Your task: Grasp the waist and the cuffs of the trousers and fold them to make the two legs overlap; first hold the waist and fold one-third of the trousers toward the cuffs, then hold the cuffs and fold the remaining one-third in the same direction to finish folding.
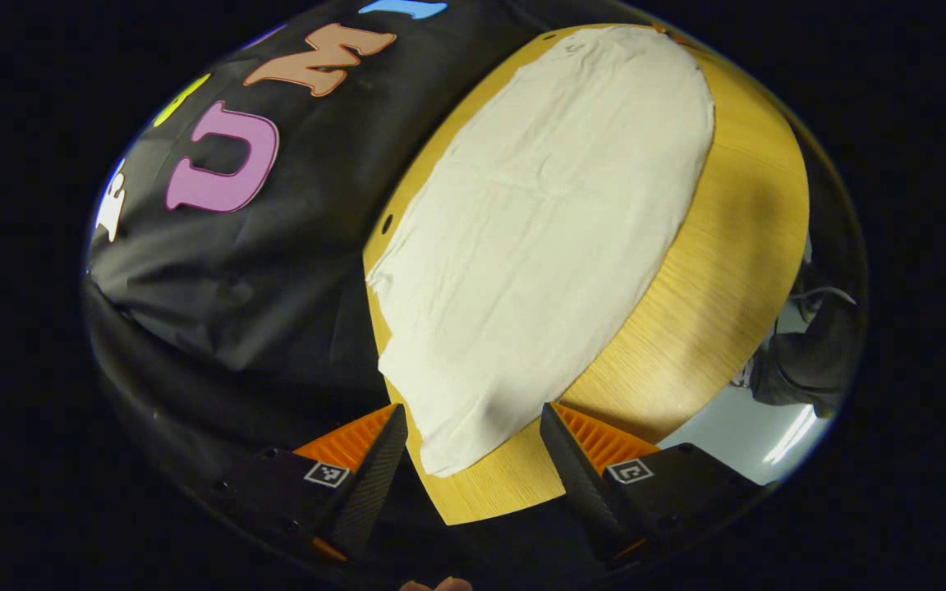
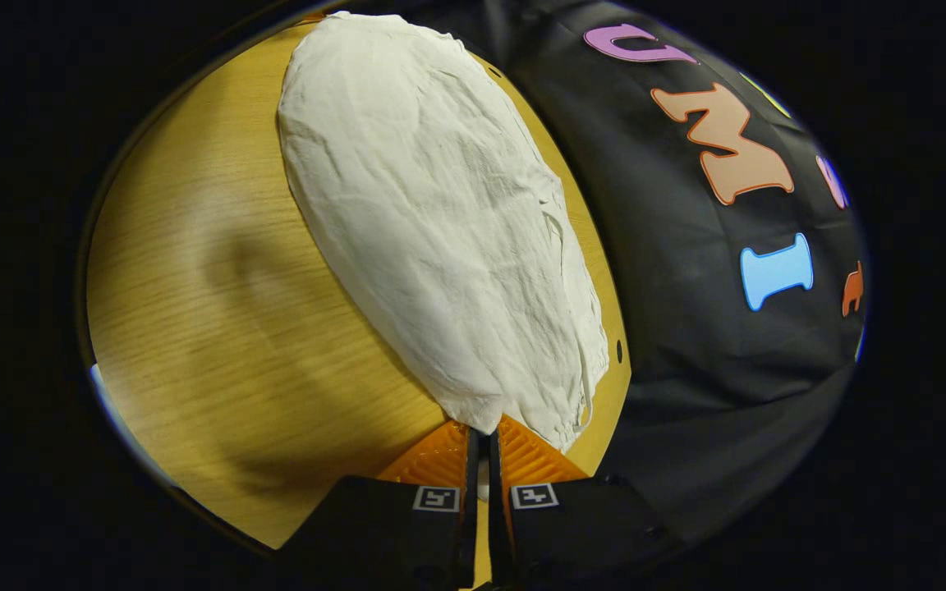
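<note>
Wood-grain table (image 1: 736, 271), warm yellow-brown veneer with a rounded edge, carries the cream-white woven trousers (image 1: 539, 238), laid flat and lengthwise, the cloth softly creased. Left gripper view: left claw (image 1: 473, 460) spread wide, fingers either side of the near trouser end, gripping nothing. Right gripper view: right claw (image 2: 483, 460) closed to a narrow slit on the near corner of the trousers (image 2: 440, 246), both ribbed pads pressing the fabric. Far fabric edge rumpled and layered.
</note>
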A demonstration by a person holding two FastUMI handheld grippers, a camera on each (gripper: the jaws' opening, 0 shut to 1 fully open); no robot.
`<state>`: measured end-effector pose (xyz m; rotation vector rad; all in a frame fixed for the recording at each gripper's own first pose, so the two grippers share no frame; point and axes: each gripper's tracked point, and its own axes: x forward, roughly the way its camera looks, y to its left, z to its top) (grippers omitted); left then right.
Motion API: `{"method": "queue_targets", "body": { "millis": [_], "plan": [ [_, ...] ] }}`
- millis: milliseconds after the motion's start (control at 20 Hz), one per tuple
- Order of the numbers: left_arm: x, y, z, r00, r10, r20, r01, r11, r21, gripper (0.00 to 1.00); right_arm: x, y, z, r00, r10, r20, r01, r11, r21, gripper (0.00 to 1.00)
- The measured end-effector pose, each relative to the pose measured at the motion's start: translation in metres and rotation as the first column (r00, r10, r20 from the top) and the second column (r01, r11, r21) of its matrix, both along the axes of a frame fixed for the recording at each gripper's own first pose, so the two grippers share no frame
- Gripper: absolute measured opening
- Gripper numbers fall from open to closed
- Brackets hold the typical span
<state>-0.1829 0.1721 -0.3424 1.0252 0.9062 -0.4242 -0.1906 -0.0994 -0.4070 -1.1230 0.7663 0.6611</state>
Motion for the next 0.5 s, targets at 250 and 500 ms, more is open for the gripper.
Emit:
{"method": "queue_targets", "body": {
  "millis": [250, 500],
  "plan": [
    [0.007, 0.016, -0.008, 0.997, -0.051, -0.052, 0.054, 0.997, 0.054, 0.98, 0.0, 0.0, 0.0, 1.0, 0.0, 0.002, 0.0, 1.0, -0.002, 0.08],
    [0.024, 0.012, -0.019, 0.993, -0.092, -0.072, 0.096, 0.993, 0.061, 0.88, 0.0, 0.0, 0.0, 1.0, -0.011, 0.018, 0.011, 1.0, -0.005, 0.09]
  ]
}}
